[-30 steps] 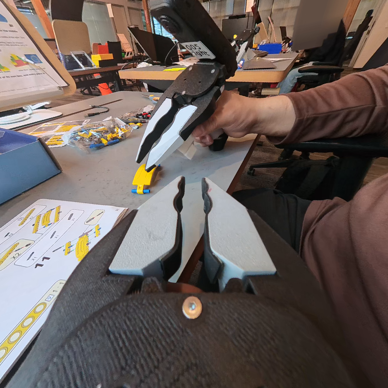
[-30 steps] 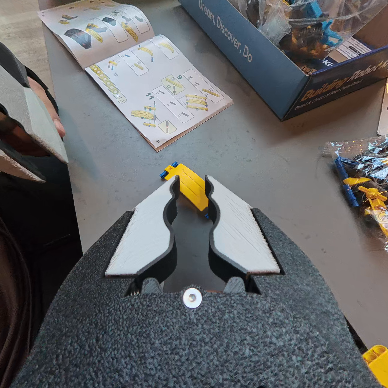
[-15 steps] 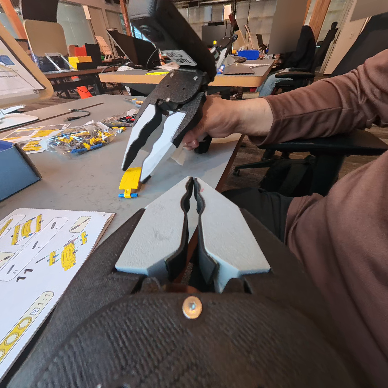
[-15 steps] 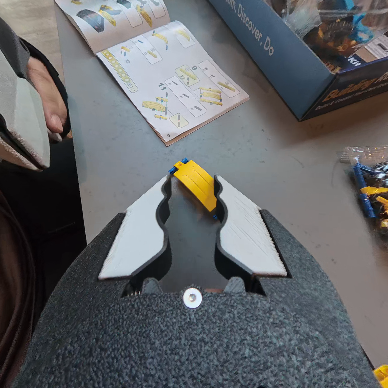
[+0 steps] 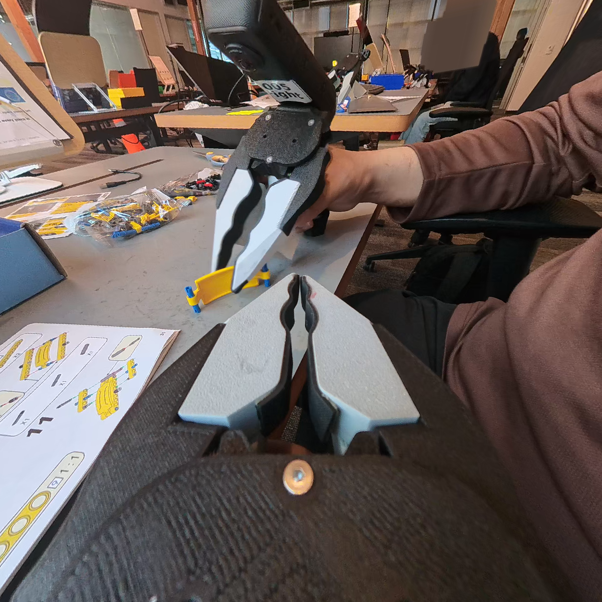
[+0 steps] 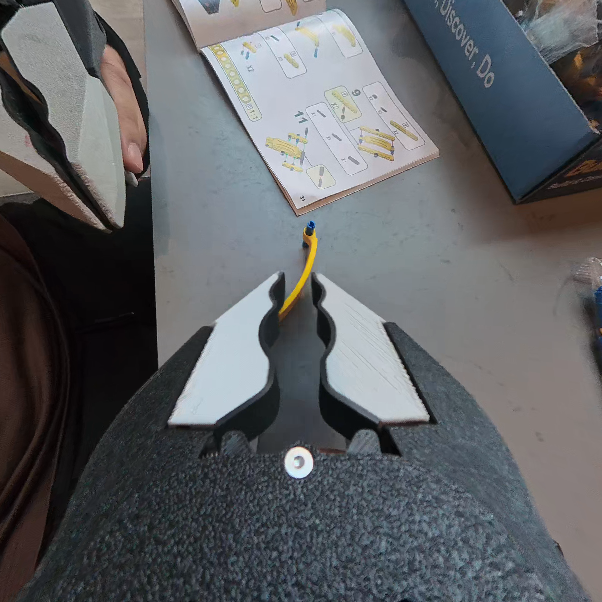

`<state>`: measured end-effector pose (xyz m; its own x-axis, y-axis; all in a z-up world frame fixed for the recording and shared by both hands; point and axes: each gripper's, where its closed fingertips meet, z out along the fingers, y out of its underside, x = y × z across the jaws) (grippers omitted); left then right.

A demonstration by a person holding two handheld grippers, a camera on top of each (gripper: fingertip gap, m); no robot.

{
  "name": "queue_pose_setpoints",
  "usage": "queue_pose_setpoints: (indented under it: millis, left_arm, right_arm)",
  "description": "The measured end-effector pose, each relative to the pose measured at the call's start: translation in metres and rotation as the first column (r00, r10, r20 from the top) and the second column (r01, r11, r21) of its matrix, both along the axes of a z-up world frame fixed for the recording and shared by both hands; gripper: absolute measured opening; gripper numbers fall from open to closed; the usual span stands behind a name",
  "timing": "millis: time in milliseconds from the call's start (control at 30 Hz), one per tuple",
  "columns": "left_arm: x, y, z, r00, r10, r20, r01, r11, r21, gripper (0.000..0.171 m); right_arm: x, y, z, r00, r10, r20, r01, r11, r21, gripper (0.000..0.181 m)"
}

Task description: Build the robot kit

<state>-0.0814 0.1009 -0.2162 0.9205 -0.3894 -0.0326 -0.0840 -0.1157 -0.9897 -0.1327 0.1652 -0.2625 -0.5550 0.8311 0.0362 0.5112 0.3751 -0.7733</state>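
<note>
- Finds the yellow curved panel (image 6: 308, 260) tipped up onto its long edge since the earlier frames, where it lies flat. Finds the left gripper (image 5: 298, 277) drawn in from a narrow gap to meeting tips.
- Records the right gripper (image 6: 297, 275) pointing down at the table (image 5: 130, 277), fingers partly spread and straddling the panel. Notes the panel touching the inner face of one finger, with clear daylight on the other side. No pinch evident.
- Records the left gripper's fingers pressed together at the tips with nothing between them, held off the table edge at 9 to 10 o'clock of the panel in the right wrist view.
- Places the panel near the front edge of the table, between the right fingertips. Notes blue pins (image 5: 190, 294) seated at both ends. Sees nothing else joined to it.
- Logs an open instruction booklet (image 6: 319, 107) at 12 to 1 o'clock of the panel, lying flat and apart from it.
- Logs a blue cardboard box (image 6: 508, 107) at 2 o'clock, open, with bagged parts inside.
- Logs a clear bag of yellow, blue and black parts (image 5: 130, 218) at 10 o'clock of the panel in the left wrist view, and a smaller bag of black and red parts (image 5: 195, 185) beyond it. Cannot tell whether either is opened.
- Describes the surface as matt grey, lightly scuffed, with a wooden edge.
- Describes the room as an open office: further desks at 12 o'clock, a black office chair (image 5: 488, 228) at 3 o'clock, a black cable (image 5: 127, 179) on the table at 11 o'clock.
</note>
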Motion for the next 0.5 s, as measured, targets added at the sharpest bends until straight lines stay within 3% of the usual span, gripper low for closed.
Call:
queue_pose_setpoints:
  millis: [67, 167, 267, 333, 500]
  left_arm:
    - [0.0, 0.0, 0.0, 1.0, -0.001, 0.0, 0.001, 1.0, 0.0, 0.0]
    - [0.0, 0.0, 0.0, 1.0, 0.0, 0.002, 0.0, 1.0, 0.0, 0.0]
    - [0.0, 0.0, 0.0, 1.0, 0.0, 0.0, 0.0, 1.0, -0.001, 0.0]
    - [0.0, 0.0, 0.0, 1.0, -0.001, 0.001, 0.001, 1.0, 0.0, 0.0]
    - [-0.002, 0.001, 0.001, 1.0, 0.015, 0.005, -0.015, 1.0, 0.002, 0.0]
  right_arm:
    - [0.001, -0.001, 0.002, 0.999, 0.012, -0.03, -0.011, 1.0, 0.027, 0.002]
    - [-0.007, 0.011, 0.013, 0.985, -0.069, -0.157, 0.085, 0.991, 0.102, 0.002]
    - [-0.011, 0.038, 0.021, 0.952, -0.111, -0.284, 0.214, 0.908, 0.361, 0.002]
    - [-0.008, 0.044, 0.012, 0.962, -0.088, -0.258, 0.213, 0.833, 0.51, 0.002]
    - [0.008, 0.026, -0.001, 0.987, -0.082, -0.138, 0.142, 0.848, 0.51, 0.02]
